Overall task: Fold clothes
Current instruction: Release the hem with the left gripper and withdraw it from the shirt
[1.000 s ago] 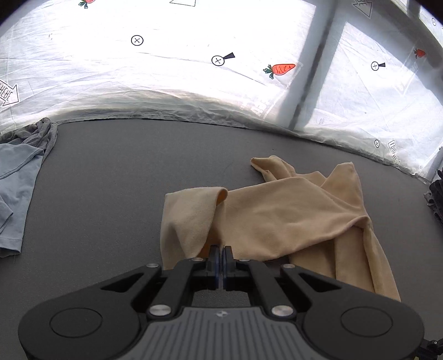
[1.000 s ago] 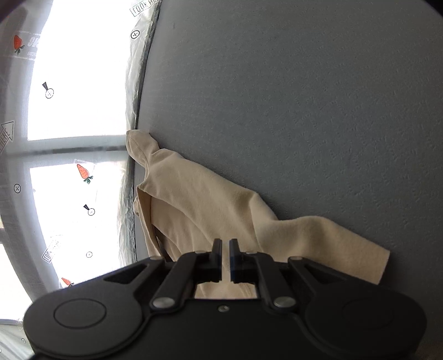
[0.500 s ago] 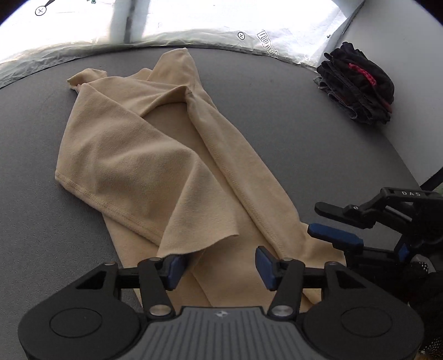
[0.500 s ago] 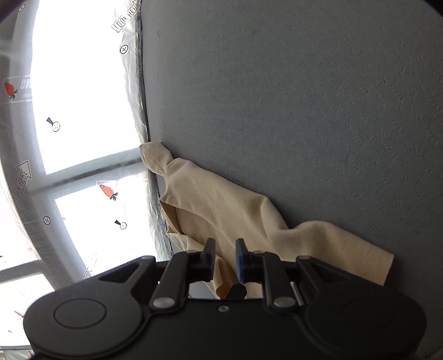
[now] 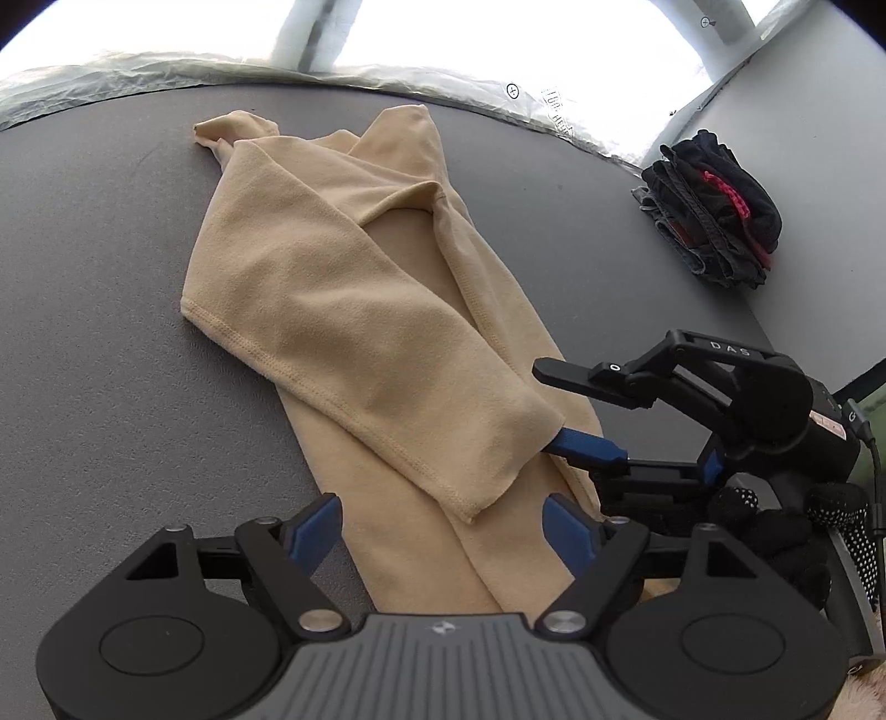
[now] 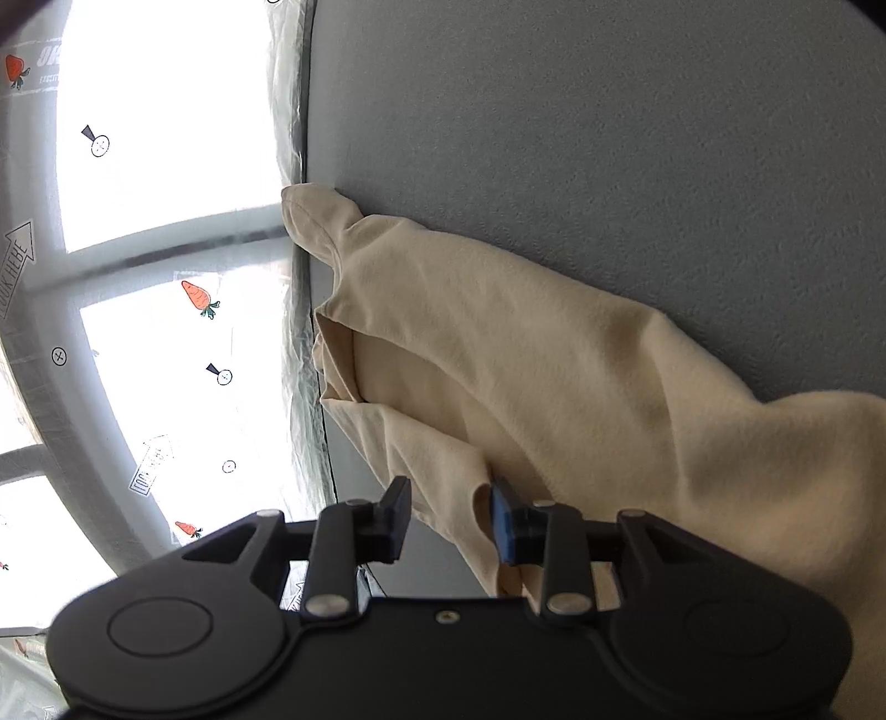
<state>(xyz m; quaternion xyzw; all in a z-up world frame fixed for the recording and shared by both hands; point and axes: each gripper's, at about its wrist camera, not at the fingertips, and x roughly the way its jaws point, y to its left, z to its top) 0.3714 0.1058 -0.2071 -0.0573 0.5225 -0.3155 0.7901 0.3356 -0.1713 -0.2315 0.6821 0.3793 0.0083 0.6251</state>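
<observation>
blown-out window (image 5: 498, 33) backlight, soft shadows, sharp focus, fisheye-bent edges.

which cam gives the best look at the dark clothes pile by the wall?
Left wrist view. The dark clothes pile sits in full view at the right edge of the grey table, against the wall, with a pink-red streak visible in it. The right wrist view doesn't show it at all, only the beige garment and the window.
</observation>
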